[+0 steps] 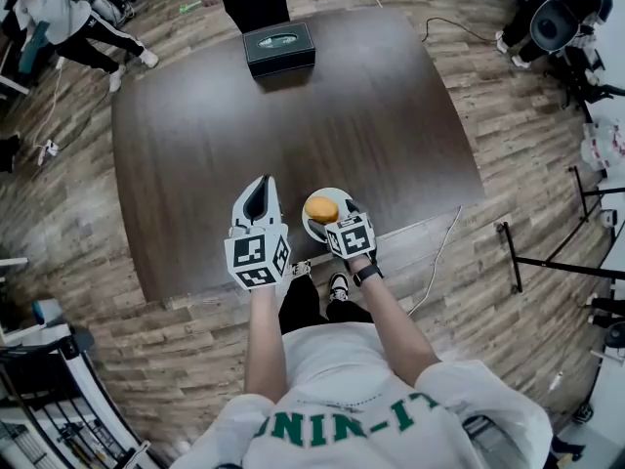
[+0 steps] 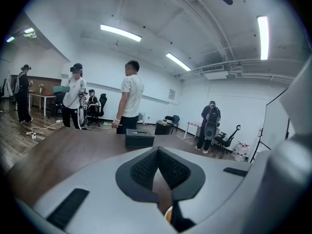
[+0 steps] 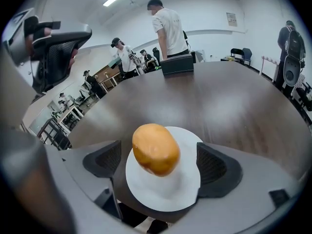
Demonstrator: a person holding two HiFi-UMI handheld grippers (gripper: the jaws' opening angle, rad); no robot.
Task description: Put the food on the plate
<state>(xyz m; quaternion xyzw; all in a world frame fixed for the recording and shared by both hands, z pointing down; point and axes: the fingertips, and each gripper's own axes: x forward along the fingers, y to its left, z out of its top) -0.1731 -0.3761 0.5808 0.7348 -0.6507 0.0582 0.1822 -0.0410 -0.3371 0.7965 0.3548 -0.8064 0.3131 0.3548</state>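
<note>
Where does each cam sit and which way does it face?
Head view: on the head, steeply down at table; arms, left gripper, right gripper show.
Left gripper view: on left gripper, along shut jaws toward black box.
Right gripper view: on right gripper, open jaws flank bun, plate.
Shared: black box in all.

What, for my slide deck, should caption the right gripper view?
Right tool, jaws apart, flanks orange food on a white plate on a dark table.

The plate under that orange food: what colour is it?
A plain white round plate, clearest in the right gripper view.
</note>
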